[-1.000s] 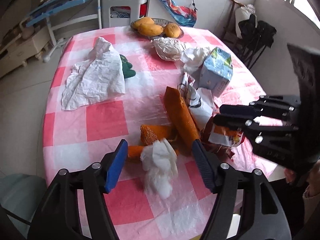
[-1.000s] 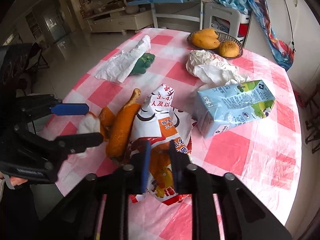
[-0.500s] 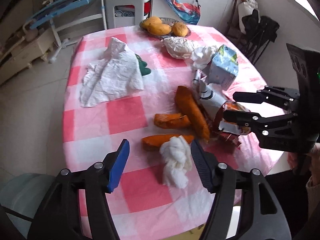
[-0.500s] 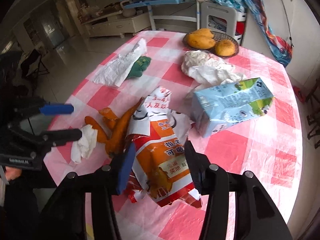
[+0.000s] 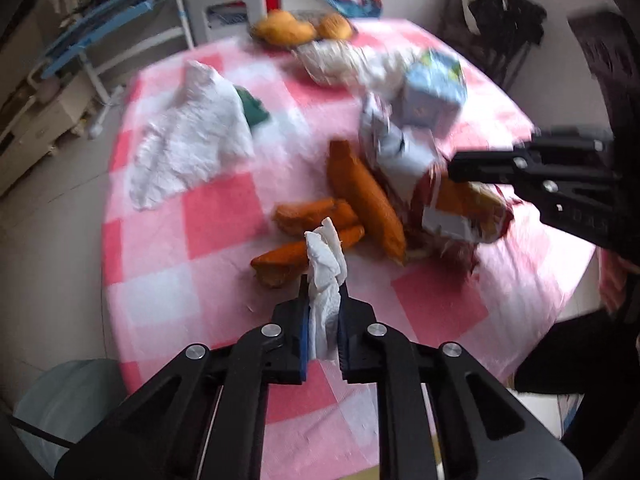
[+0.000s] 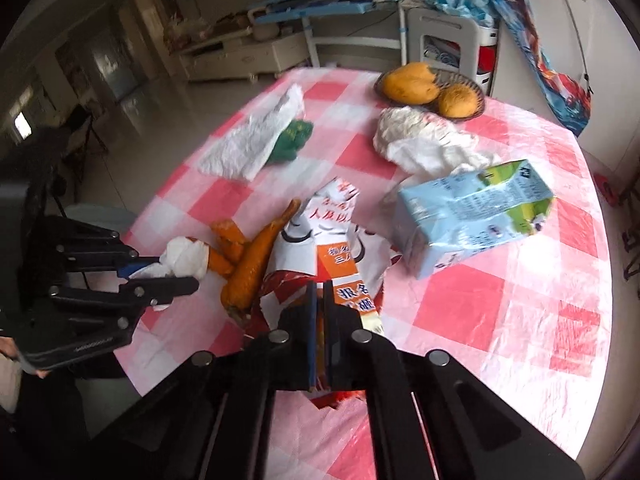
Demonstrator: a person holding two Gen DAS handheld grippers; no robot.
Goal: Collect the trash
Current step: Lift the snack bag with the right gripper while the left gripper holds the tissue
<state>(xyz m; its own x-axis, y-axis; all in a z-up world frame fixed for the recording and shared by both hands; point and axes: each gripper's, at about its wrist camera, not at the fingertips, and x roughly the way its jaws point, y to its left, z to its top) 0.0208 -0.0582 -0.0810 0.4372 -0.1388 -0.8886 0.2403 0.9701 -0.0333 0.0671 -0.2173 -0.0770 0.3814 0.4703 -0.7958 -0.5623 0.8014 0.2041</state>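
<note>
While tissue [image 5: 325, 276] is clamped, table edge [image 5: 120, 344] nears.

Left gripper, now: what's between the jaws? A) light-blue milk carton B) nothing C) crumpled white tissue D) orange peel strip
C: in the left wrist view the left gripper is closing on the crumpled white tissue, which sticks up between its blue pads; the orange peel strips lie on the table beyond.

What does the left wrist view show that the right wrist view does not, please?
Only the left wrist view shows the dark coats hanging by the wall. Only the right wrist view shows the low cabinet and the left claw from the side, closing on the tissue. Both show the checked table, carrots, milk carton, snack bag and fruit basket.
</note>
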